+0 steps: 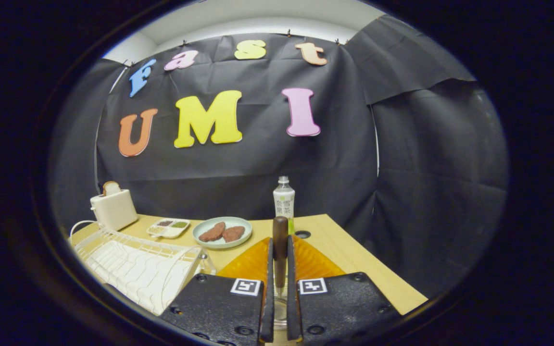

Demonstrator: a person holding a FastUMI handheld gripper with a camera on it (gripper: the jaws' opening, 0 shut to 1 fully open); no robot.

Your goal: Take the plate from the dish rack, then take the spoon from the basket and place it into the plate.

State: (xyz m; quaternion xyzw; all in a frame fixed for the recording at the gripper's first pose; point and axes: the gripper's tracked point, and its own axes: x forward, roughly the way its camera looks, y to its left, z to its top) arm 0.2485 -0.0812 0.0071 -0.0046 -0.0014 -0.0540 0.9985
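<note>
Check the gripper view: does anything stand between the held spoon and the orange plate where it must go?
Nothing visible does. The gripper is shut on the spoon, handle up, and the orange plate lies directly beneath and just ahead of it.

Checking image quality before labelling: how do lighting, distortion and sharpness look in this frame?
Gripper view: strong fisheye bending, the table edge and dish rack curve; even, dim lighting with dark surroundings; no harsh glare; the spoon handle between the closed fingers is sharp, as is the orange plate beyond; the bottle is slightly soft.
</note>
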